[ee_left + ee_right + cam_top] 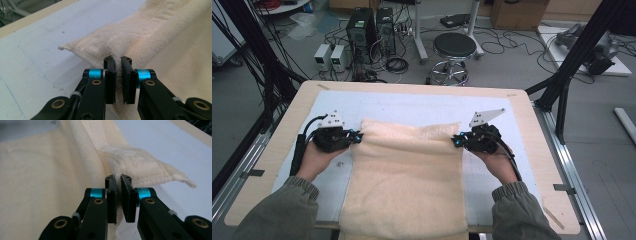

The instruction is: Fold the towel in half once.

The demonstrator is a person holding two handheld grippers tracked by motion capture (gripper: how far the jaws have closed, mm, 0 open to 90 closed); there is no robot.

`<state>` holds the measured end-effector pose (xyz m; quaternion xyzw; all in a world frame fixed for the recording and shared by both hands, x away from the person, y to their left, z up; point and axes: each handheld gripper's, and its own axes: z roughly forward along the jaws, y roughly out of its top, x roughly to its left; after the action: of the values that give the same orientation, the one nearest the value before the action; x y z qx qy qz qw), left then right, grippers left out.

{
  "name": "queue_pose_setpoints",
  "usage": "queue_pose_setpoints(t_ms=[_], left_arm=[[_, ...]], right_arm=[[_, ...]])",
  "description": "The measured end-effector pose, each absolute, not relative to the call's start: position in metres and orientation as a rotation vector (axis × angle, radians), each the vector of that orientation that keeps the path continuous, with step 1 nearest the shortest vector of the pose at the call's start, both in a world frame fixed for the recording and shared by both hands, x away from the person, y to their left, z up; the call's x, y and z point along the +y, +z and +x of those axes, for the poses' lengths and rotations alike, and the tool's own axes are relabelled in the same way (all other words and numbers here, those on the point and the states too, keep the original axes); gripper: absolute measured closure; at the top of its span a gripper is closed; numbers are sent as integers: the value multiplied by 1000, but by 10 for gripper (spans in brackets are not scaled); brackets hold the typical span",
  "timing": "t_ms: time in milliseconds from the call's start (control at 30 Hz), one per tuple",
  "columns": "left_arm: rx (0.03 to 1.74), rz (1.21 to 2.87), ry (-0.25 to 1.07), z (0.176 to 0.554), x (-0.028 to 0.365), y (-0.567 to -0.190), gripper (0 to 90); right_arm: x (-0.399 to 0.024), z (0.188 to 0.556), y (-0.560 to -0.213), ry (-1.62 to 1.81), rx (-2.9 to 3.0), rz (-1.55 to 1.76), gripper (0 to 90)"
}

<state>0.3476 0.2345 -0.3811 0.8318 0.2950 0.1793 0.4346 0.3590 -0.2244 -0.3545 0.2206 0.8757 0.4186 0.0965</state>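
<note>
While the cream towel (404, 175) lies spread on the table (532, 130), your left gripper (358, 136) clamps its left edge and your right gripper (455, 141) clamps its right edge.

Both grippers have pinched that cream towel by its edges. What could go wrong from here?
1. Each gripper, left and right, pinches only a thin strip of the towel near a far corner, so the cloth might slip out when pulled.
2. The towel's near end hangs over the table edge; its weight could drag the towel toward the person.
3. If the hands move unevenly, the fold may come out crooked.
</note>
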Motion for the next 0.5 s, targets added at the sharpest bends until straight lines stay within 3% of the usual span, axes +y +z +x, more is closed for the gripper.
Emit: queue_pose_setpoints(t_ms=[500], left_arm=[[652, 2118, 414, 277, 240, -415, 818]], right_arm=[[-226, 297, -388, 1207, 2670, 626, 841]])
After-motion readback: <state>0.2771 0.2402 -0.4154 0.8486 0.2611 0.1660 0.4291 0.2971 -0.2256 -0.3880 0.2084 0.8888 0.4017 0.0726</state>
